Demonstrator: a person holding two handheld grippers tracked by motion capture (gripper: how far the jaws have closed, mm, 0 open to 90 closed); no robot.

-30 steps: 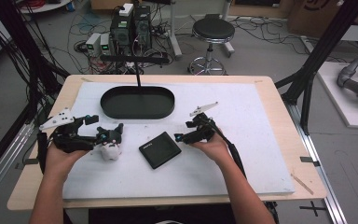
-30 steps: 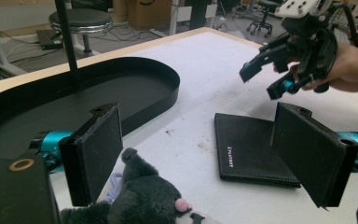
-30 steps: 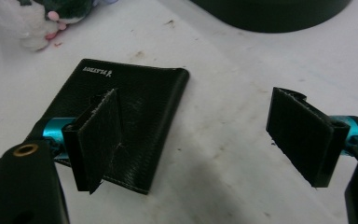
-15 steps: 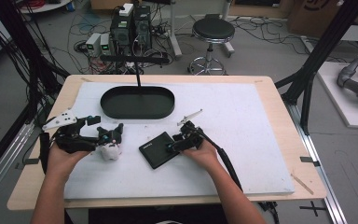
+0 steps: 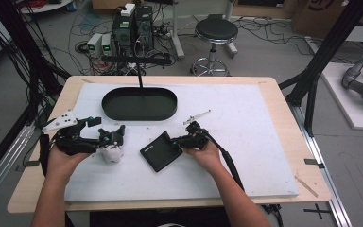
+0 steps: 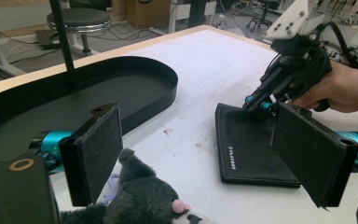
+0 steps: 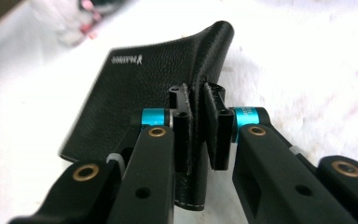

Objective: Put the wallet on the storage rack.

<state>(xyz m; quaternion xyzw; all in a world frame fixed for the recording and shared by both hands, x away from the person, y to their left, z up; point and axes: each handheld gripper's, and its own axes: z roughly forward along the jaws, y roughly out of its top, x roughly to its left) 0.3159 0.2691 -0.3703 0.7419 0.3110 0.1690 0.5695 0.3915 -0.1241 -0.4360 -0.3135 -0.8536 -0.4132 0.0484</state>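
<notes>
Wallet [image 7: 158, 88] edge pinched by right gripper [image 7: 199, 135], jaws just closed; left gripper [image 6: 205, 154] spread over plush toy [image 6: 144, 198].

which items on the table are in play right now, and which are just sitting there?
In play:
- wallet, pinched at its edge by the right gripper
- plush toy, between the open jaws of the left gripper

Just there:
- black tray
- stool beyond the table

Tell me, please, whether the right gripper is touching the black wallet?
Touching: in the right gripper view, the right gripper has its pads pinched on the black wallet's raised edge.
</notes>
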